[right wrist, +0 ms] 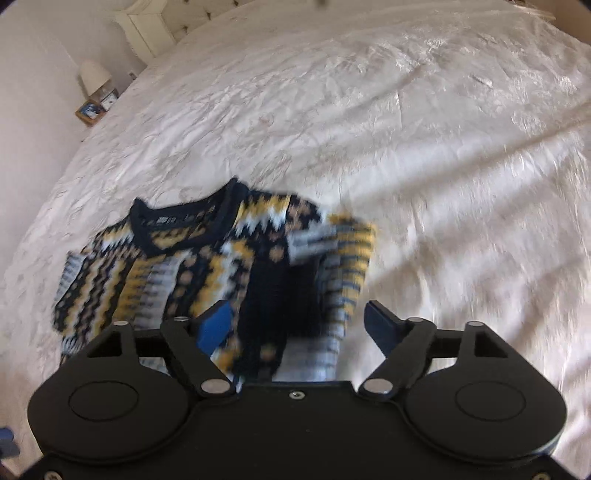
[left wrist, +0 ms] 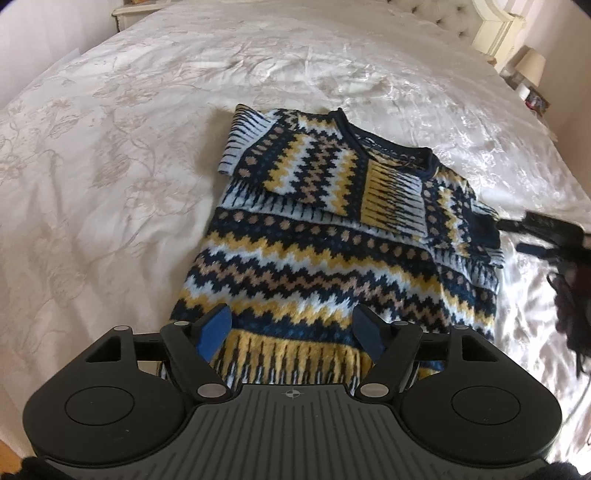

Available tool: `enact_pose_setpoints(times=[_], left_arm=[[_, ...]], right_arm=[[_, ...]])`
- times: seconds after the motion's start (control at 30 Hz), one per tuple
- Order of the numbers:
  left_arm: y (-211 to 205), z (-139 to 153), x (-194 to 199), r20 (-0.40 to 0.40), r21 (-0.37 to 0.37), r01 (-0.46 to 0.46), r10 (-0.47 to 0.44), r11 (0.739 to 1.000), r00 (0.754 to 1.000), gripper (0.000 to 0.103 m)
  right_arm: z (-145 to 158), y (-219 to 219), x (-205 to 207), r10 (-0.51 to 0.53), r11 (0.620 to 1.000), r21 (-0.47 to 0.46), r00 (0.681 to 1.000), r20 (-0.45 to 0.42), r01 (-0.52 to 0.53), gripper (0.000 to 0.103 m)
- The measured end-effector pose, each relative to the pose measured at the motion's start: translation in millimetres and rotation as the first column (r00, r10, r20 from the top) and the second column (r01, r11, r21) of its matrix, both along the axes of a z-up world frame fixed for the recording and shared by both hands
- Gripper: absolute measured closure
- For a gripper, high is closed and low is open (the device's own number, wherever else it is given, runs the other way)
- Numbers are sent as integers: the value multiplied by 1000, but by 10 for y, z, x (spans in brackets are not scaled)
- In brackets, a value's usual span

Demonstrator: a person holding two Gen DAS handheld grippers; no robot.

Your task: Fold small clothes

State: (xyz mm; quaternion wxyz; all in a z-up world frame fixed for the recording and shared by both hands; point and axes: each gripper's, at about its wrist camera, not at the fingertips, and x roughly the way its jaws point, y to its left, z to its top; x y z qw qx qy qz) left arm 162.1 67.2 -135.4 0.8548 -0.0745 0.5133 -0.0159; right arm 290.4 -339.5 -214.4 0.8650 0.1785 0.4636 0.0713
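Note:
A small knitted sweater (left wrist: 325, 236) in navy, yellow, tan and white zigzag bands lies on the white bedspread (left wrist: 110, 166). Both sleeves are folded in across its chest. My left gripper (left wrist: 291, 332) is open and empty, just above the sweater's bottom hem. The right gripper shows in the left wrist view as a blurred dark shape (left wrist: 543, 229) at the sweater's right shoulder. In the right wrist view the sweater (right wrist: 207, 266) is blurred, its navy collar to the far left. My right gripper (right wrist: 299, 325) is open over the folded right sleeve, holding nothing.
The bedspread (right wrist: 424, 147) stretches wide around the sweater. A tufted cream headboard (left wrist: 491, 26) and a bedside lamp (left wrist: 530, 66) stand at the far right of the left wrist view. The lamp (right wrist: 95, 75) and a framed picture (right wrist: 88, 110) show in the right wrist view.

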Motion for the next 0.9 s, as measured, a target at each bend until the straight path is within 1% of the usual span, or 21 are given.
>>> enact_pose_setpoints(times=[0.1, 0.17, 0.27, 0.37, 0.5, 0.53, 0.67, 0.9], left_arm=[[7, -4, -56, 0, 1, 13, -13, 1000, 1000, 31], [8, -16, -83, 3, -2, 28, -28, 1000, 1000, 31], [4, -55, -90, 1, -8, 69, -69, 998, 998, 25], [12, -72, -87, 10, -7, 126, -126, 992, 992, 24], [73, -70, -96, 32, -1, 197, -197, 980, 980, 15], [102, -67, -103, 37, -2, 208, -208, 978, 978, 14], [293, -51, -179, 55, -15, 216, -215, 976, 975, 14], [655, -113, -401, 46, -26, 222, -221, 975, 974, 13]], right_arm=[[-24, 46, -242, 21, 1000, 8, 1000, -20, -21, 9], [-44, 105, -429, 38, 999, 7, 998, -47, -38, 7], [-45, 211, -703, 58, 998, 20, 996, -71, -57, 0], [-36, 313, -929, 54, 998, 46, 995, -87, -50, 0], [6, 478, -1156, 34, 998, 53, 994, -102, -29, 0], [27, 507, -1199, 26, 998, 53, 994, -102, -20, 0], [127, 665, -1432, -2, 999, 50, 996, -92, 7, 0], [215, 947, -1833, -9, 999, 30, 996, -91, 11, 0]])
